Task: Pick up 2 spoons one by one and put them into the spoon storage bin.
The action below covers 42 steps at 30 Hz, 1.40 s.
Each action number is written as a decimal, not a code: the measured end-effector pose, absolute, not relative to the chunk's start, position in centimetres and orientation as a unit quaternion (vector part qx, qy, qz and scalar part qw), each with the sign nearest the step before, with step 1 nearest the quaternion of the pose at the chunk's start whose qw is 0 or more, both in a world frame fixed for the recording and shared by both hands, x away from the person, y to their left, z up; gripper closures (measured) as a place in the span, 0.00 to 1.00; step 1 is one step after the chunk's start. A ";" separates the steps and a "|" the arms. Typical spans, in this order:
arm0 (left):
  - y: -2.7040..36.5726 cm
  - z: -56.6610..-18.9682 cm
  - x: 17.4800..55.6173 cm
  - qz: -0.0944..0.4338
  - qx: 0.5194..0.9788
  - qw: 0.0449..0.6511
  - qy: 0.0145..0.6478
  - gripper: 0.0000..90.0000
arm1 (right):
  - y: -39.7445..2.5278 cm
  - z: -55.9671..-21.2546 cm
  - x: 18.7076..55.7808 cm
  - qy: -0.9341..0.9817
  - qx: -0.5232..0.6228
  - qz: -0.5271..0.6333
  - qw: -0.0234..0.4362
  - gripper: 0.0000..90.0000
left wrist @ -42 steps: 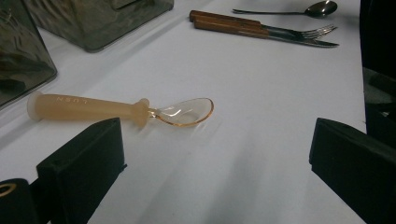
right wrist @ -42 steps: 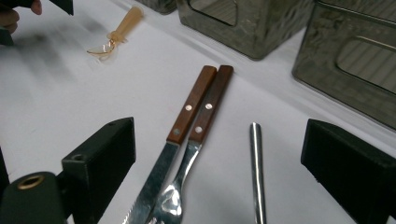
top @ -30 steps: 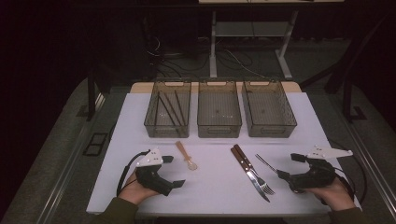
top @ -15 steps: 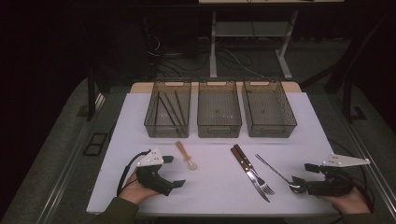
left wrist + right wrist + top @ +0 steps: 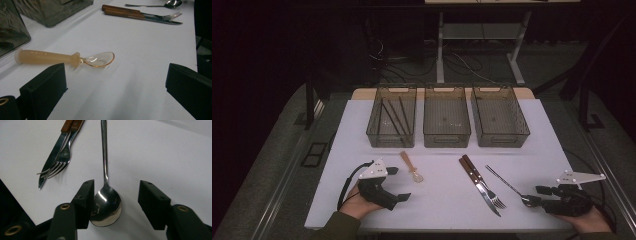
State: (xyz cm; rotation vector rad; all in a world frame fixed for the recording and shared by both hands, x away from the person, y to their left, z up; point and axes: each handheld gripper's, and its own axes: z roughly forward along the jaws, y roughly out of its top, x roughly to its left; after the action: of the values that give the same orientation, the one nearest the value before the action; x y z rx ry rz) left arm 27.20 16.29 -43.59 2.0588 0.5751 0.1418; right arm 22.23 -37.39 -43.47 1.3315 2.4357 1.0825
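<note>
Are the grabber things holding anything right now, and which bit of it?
Nothing is held. The right gripper is open, its jaws either side of the metal spoon's bowl, which lies on the table. The left gripper is open near the amber plastic spoon.

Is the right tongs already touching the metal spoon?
Cannot tell. In the right gripper view the right tongs stand open around the metal spoon; one jaw overlaps the bowl's edge, the other is clearly apart from it.

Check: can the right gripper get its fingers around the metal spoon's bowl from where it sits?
Probably yes. The right gripper is open with the metal spoon bowl lying between its fingers on the bare table; nothing blocks closing.
</note>
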 end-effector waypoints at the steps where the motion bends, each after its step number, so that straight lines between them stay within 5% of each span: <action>1: 16.3 -43.6 27.2 0.058 0.843 0.479 0.236 0.03 | -37.3 -43.5 22.2 0.815 0.446 0.361 0.078 0.54; 22: 16.2 -43.6 27.2 0.059 0.845 0.476 0.235 0.03 | -36.6 -44.2 22.4 0.832 0.439 0.334 0.058 0.61; 42: 16.2 -43.6 27.1 0.059 0.846 0.476 0.234 0.03 | -35.8 -44.2 22.1 0.860 0.398 0.304 0.098 0.69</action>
State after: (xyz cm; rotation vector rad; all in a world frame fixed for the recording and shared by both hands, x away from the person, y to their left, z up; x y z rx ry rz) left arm 27.12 16.18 -43.58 2.0668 0.5709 0.1438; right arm 22.07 -35.78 -44.17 1.1793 2.5449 0.9010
